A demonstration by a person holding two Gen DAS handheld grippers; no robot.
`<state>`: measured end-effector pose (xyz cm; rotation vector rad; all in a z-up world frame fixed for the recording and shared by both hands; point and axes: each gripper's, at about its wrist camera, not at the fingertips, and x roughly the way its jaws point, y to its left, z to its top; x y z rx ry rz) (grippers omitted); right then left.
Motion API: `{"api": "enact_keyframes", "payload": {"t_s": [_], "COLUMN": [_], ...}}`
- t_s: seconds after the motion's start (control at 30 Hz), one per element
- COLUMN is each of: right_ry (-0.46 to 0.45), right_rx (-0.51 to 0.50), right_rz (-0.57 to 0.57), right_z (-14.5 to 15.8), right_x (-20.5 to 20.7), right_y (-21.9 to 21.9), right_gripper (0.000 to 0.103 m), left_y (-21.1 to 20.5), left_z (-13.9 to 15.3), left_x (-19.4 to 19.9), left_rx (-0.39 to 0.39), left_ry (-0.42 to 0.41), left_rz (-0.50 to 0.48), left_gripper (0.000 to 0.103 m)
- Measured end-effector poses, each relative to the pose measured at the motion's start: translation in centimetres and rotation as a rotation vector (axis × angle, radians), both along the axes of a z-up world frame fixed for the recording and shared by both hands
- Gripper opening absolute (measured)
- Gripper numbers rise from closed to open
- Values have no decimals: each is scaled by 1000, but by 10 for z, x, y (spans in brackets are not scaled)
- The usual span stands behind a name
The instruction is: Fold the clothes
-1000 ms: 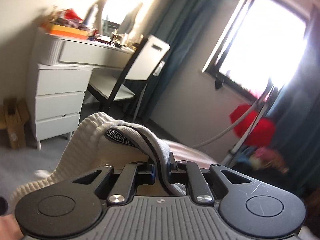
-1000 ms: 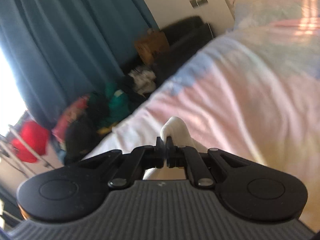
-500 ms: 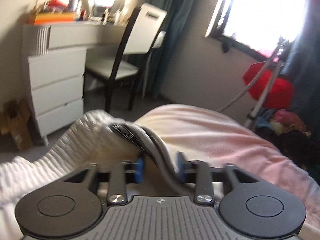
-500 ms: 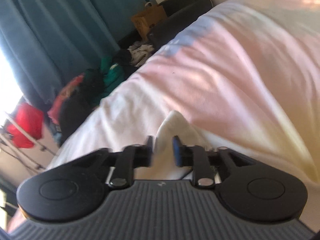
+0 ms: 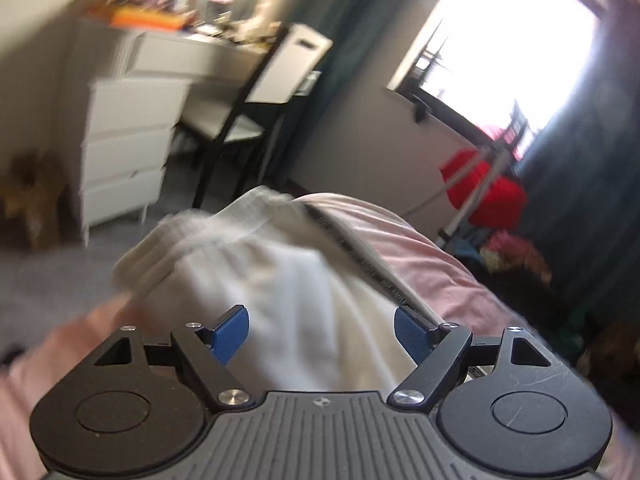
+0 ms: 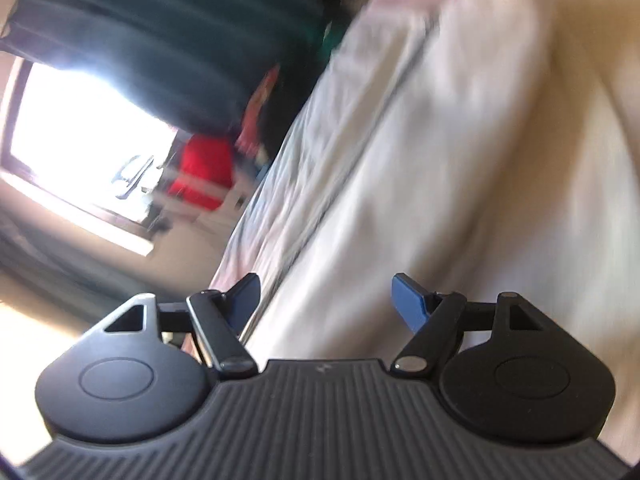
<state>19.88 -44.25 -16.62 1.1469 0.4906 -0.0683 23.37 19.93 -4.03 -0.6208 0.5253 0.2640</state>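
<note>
Bed (image 5: 432, 248), pink sheet, carries white ribbed garment (image 5: 280, 280), heaped near foot edge. Left gripper (image 5: 322, 330): jaws just opened, spread wide, garment between them but unpinched. Right gripper (image 6: 324, 300): jaws likewise just opened, spread over cloth, blurred.

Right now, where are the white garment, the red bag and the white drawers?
white garment (image 5: 288, 280), left wrist view, its ribbed middle.
red bag (image 5: 488, 196), left wrist view, its front.
white drawers (image 5: 128, 136), left wrist view, middle drawer front.

A white chest of drawers (image 5: 124, 148) stands against the pale wall, a dark-framed chair (image 5: 256, 92) beside it. Teal curtains (image 5: 344, 20) flank a sunlit window (image 5: 508, 36). Grey carpet (image 5: 52, 276) covers the floor.
</note>
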Motion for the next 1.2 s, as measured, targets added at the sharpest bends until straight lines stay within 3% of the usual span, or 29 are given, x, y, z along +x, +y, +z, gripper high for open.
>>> {"api": "enact_keyframes", "payload": {"t_s": [0.1,0.23,0.37,0.47,0.57,0.63,0.67,0.7,0.73,0.77,0.83,0.87,1.1,1.2], "right_ry": [23,41,26,18,2,-10,-9,-8,-5,5,12,4,-61,-44], "right_rx": [136,275,294,292,233,166,152,137,129,152,150,133,72,109], "right_rz": [62,98,92,-5,-125,-228,-275,-323,-366,-386,-380,-361,-314,-309], "right_z": [-13,-34,-50,-50,-42,-40,-43,-46,-50,-55,-58,-56,-23,-20], "right_x": [-1,18,48,58,61,61,60,60,59,60,62,63,35,12], "right_y": [13,22,20,9,-9,-32,-45,-59,-72,-85,-103,-106,-105,-106], "right_gripper": [75,75,75,73,72,72,72,70,59,42,29,25,19,19], "left_y": [20,38,46,48,57,68,74,78,81,83,82,82,77,79], "left_z": [-19,-47,-69,-76,-72,-71,-70,-69,-67,-63,-52,-46,8,34], "left_x": [-16,-7,18,38,62,74,80,85,88,90,91,88,54,27], "left_rx": [-119,-216,-277,-288,-293,-327,-345,-356,-353,-336,-278,-264,-199,-166], "left_ry": [44,83,32,-11,-30,-3,13,39,56,58,61,58,8,-7], "left_rz": [26,72,110,148,188,225,243,257,259,250,230,230,225,209], "left_gripper": [82,82,81,79,71,54,52,41,33,29,14,13,10,10]}}
